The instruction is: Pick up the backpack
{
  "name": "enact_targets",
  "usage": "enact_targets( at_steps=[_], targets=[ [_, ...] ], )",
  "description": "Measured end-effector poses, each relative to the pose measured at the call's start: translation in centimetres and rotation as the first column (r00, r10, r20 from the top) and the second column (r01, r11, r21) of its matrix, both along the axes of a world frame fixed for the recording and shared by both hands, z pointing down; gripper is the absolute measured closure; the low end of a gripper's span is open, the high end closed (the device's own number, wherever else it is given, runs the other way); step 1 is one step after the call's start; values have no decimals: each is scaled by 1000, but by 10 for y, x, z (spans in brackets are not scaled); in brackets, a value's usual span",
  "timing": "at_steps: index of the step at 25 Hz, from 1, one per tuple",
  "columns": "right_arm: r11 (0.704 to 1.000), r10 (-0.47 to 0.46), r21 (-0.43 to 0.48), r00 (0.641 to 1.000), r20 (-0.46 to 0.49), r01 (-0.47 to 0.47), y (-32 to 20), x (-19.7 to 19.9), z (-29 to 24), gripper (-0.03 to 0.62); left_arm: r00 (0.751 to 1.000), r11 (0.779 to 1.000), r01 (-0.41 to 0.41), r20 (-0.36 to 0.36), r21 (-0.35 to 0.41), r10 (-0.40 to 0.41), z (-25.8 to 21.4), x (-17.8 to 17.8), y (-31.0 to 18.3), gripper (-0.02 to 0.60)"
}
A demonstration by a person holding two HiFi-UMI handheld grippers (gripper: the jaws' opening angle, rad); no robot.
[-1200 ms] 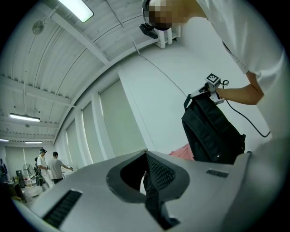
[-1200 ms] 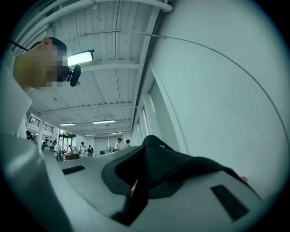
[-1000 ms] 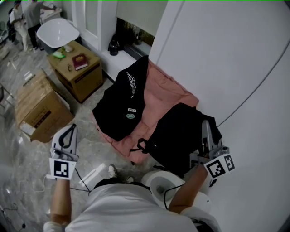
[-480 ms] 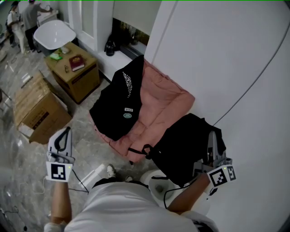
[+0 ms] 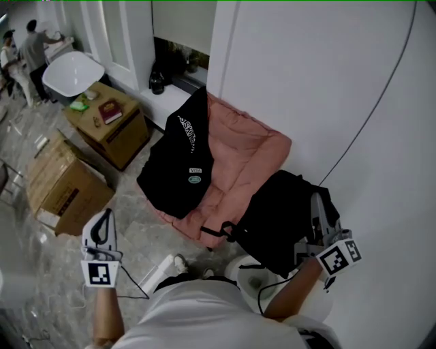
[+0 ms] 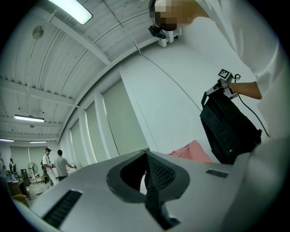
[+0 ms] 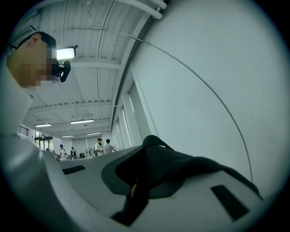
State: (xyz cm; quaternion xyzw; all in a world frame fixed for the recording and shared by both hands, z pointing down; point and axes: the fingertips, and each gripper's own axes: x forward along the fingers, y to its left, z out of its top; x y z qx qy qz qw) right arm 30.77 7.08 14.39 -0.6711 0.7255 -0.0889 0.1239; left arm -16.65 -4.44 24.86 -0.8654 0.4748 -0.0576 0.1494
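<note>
Black backpack point(image 5: 279, 218), limp, dangling, apparently soft fabric

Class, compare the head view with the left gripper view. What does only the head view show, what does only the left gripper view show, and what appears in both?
Only the head view: cardboard boxes, a red book, and a black garment lying on the pink cushion. Only the left gripper view: the ceiling light overhead. Both: the black backpack hanging from the shut right gripper, the cushion, and the white wall.
</note>
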Motion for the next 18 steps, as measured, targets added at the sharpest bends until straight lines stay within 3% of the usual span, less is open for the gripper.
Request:
enact_targets(
  at_steps=[18],
  targets=[
    [988,-152,4,988,32,152,-38,-30,8,563,997,997,82,6,-3,-82,-3,-11,12,566]
  ],
)
